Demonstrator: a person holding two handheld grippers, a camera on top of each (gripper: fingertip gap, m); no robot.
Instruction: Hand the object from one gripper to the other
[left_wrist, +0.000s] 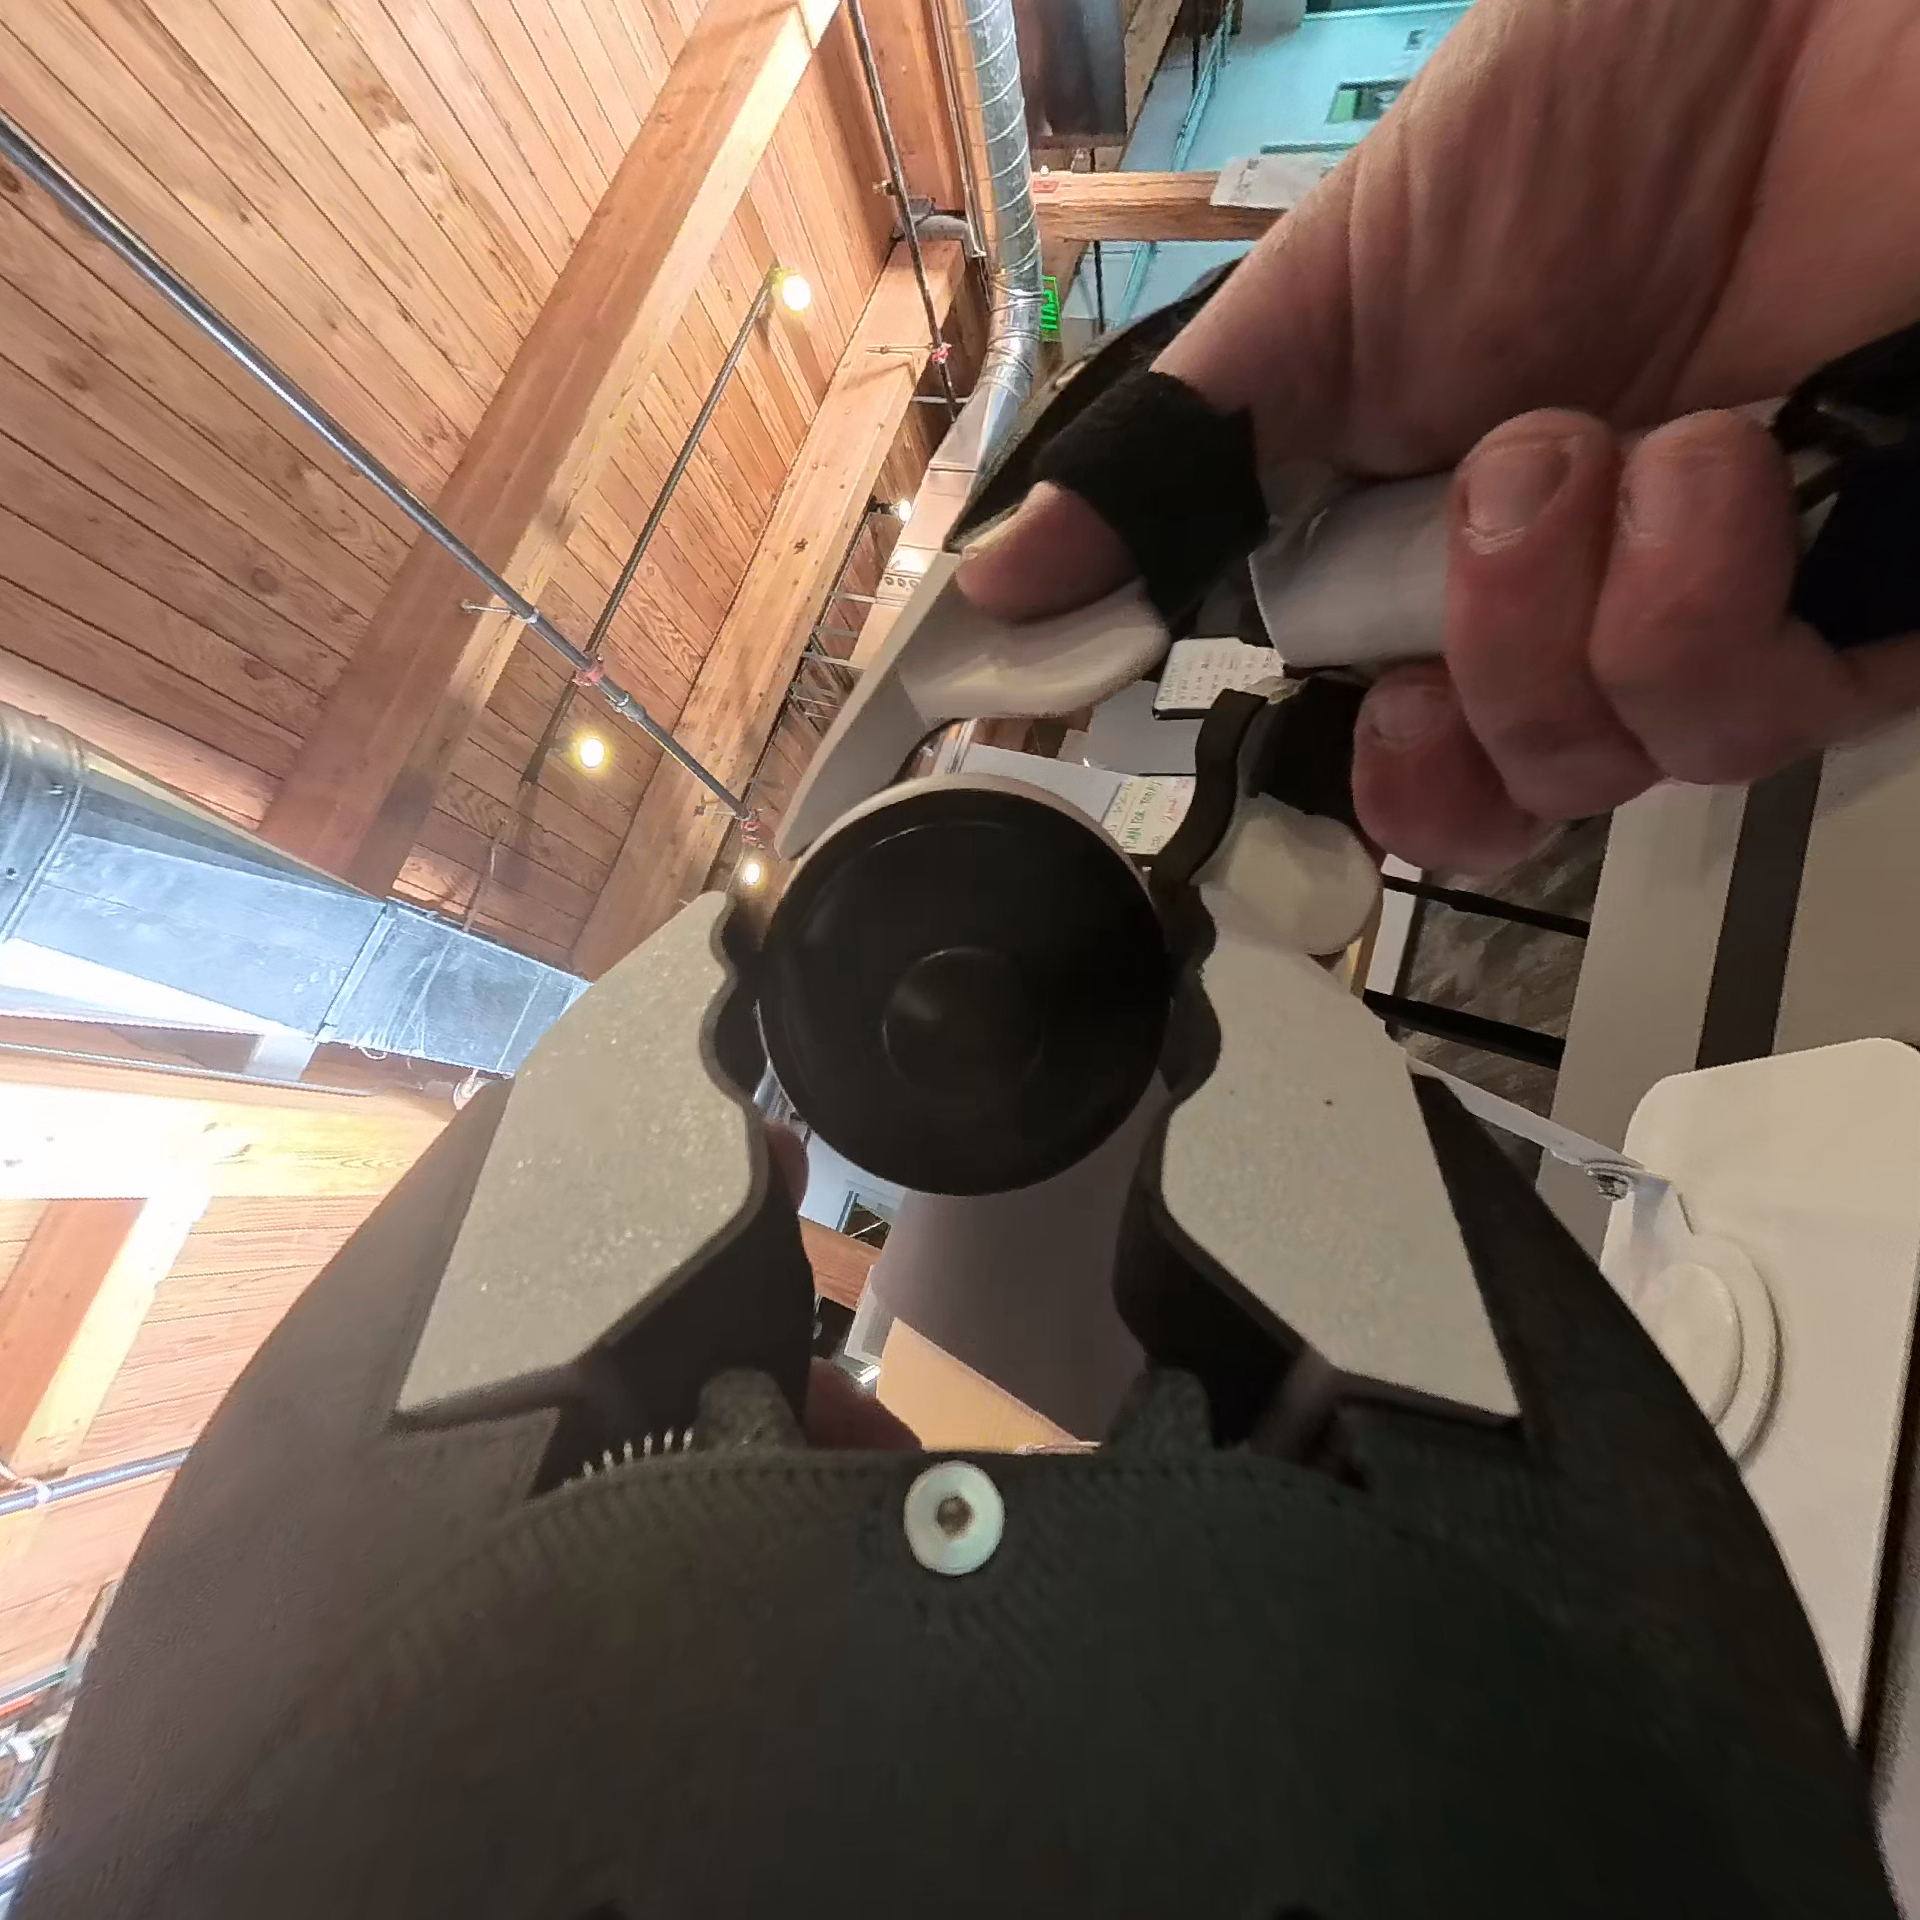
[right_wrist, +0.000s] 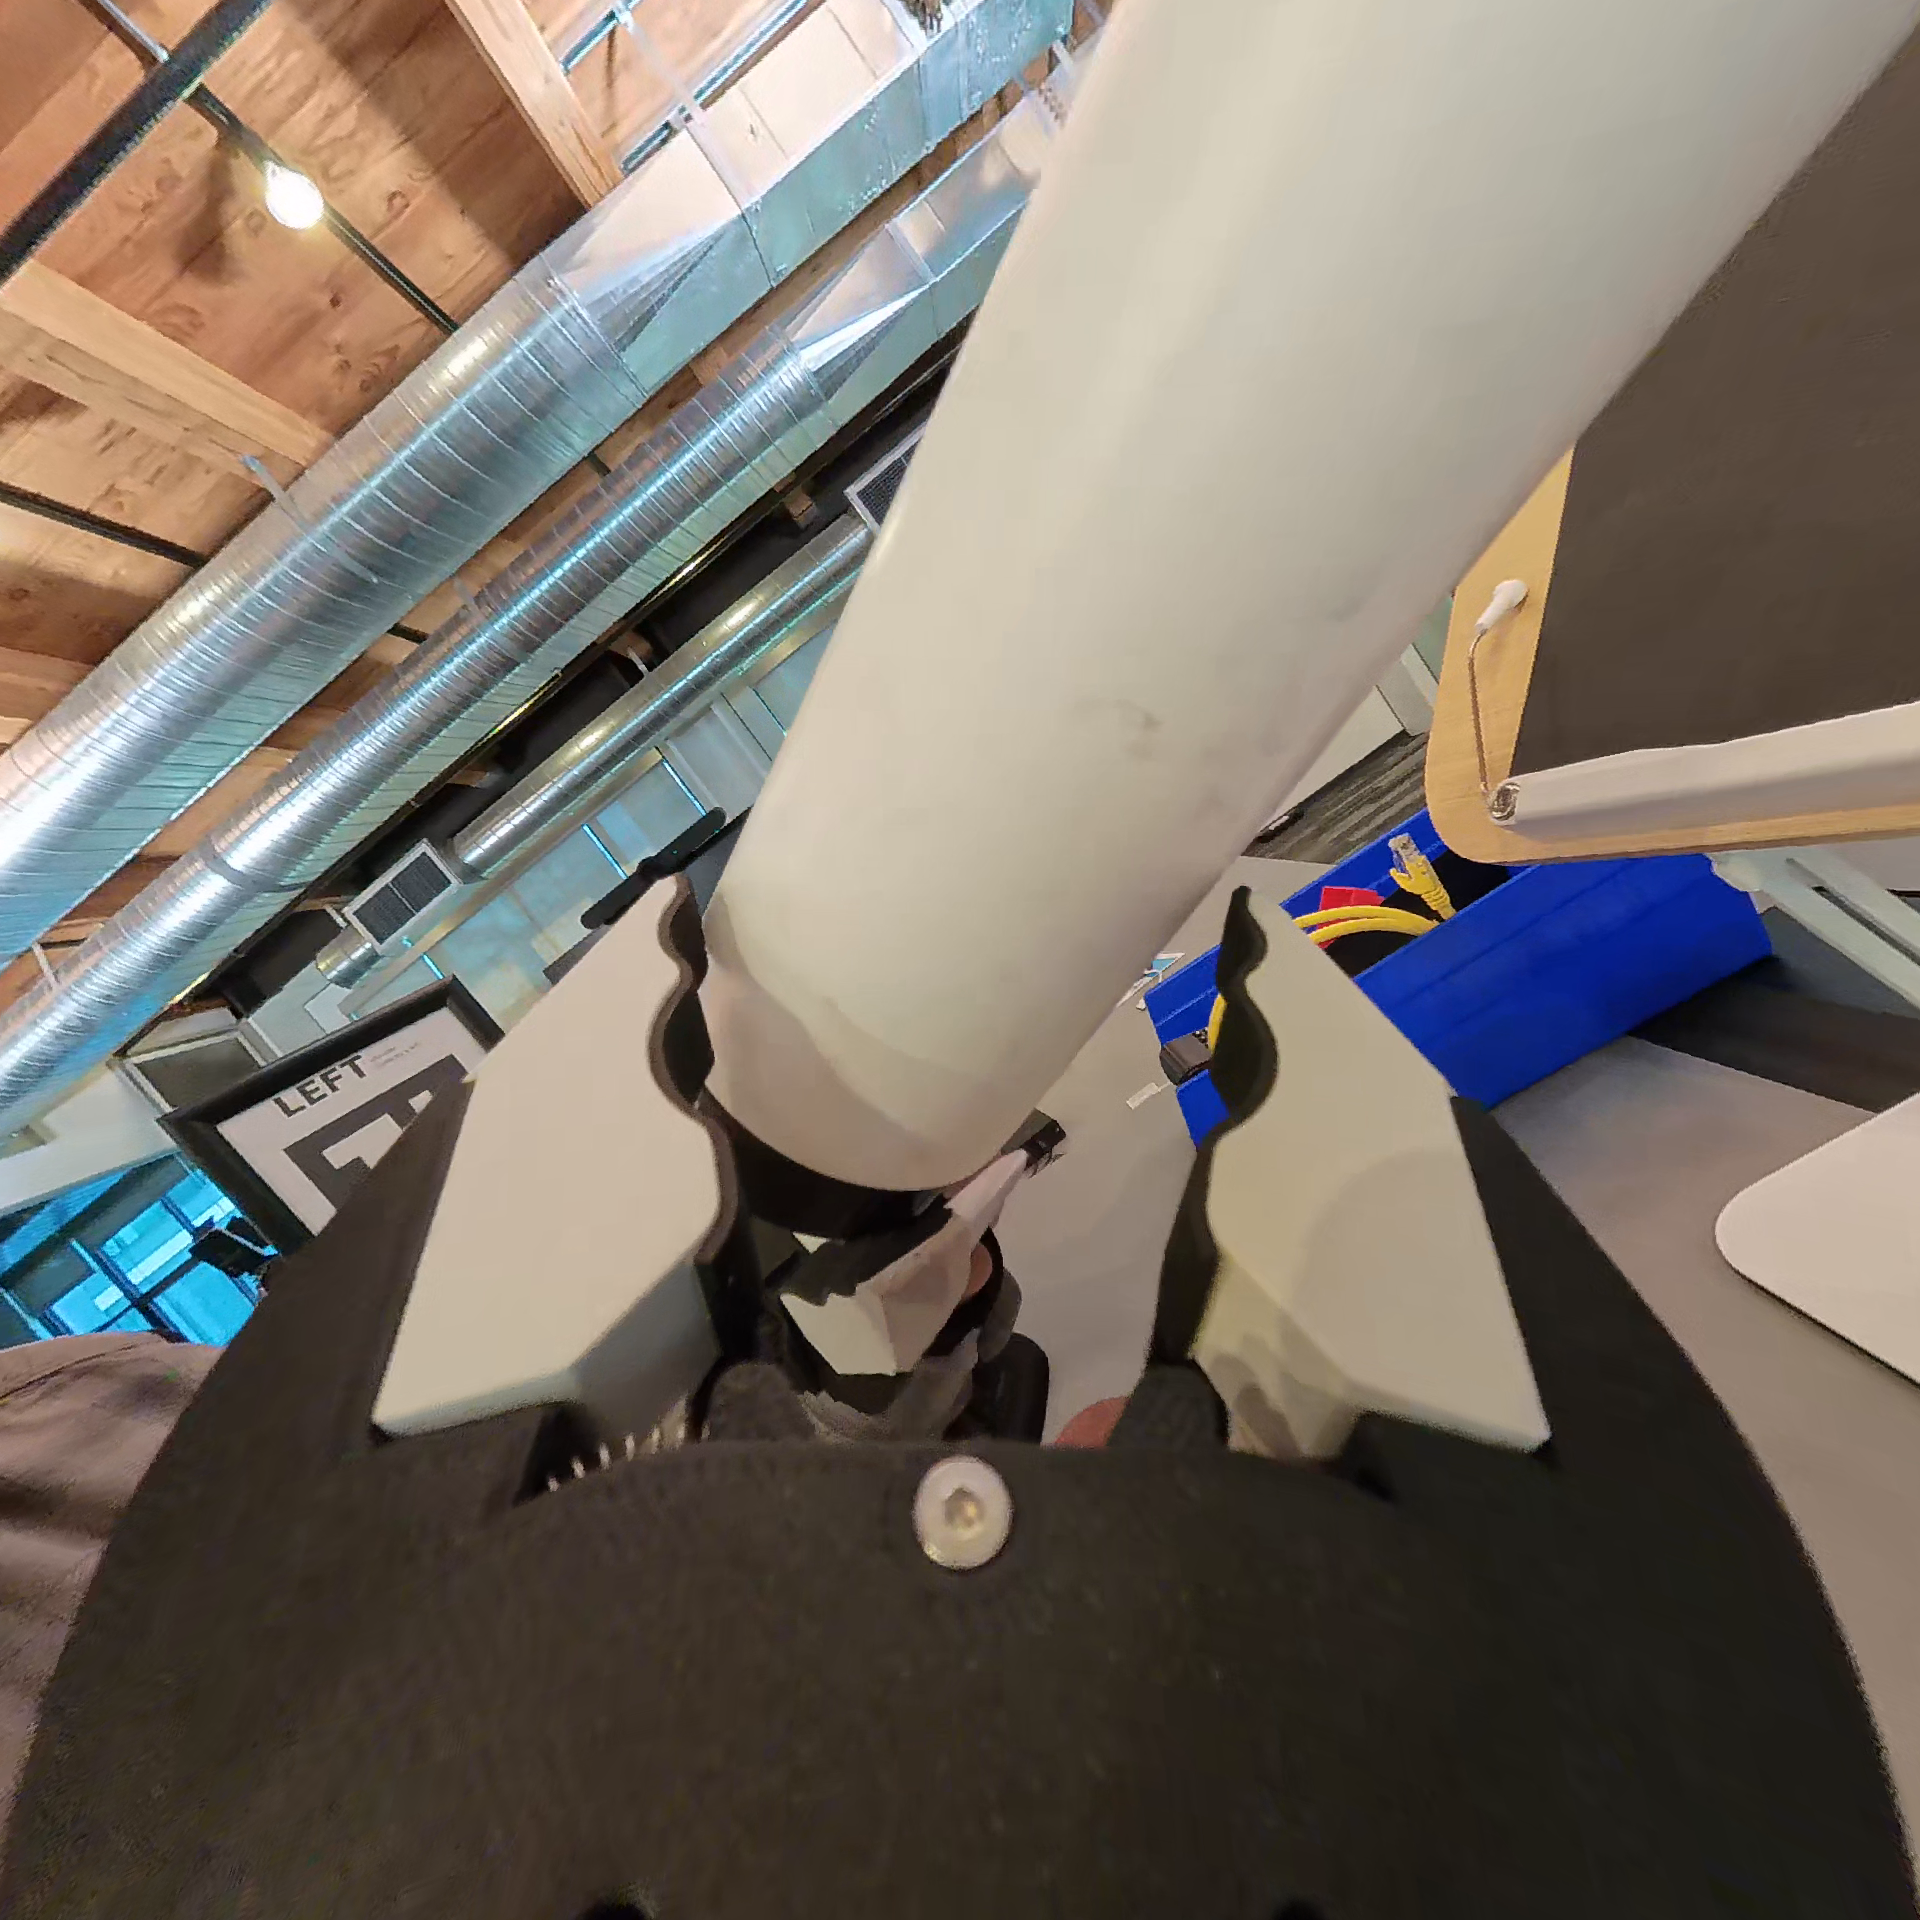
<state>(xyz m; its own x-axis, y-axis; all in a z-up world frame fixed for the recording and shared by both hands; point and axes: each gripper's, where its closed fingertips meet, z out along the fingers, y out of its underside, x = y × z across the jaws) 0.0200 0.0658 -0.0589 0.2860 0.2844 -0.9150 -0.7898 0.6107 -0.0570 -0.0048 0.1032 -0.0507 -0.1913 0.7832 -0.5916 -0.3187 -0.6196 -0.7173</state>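
A white bottle (right_wrist: 1143, 520) was pictured in mid-air between two hand-held tools, above the grey worktop (right_wrist: 1683, 1174) and a blue bin (right_wrist: 1558, 966) of yellow cables. Its black cap (left_wrist: 966, 987) was seen end-on in the left wrist view, where the left claw (left_wrist: 961, 925) was clamped on the capped end, both pads pressed to its sides. The right claw (right_wrist: 958, 899), steered by a hand (left_wrist: 1558, 436), was spread around the body just beyond the cap; one pad was laid against the wall while a clear gap was left at the other. The bottle was judged rigid and not easily crushed, so a firm squeeze could be tolerated. Its smooth, rounded, painted wall was thought likely to slip or roll in flat pads, and its long body, carried far out past the grip, was expected to lever downward if held only at one end. Whether anything was inside could not be told, so its weight was left uncertain. A hold across the straight body, nearer the middle than the cap, was considered safest.
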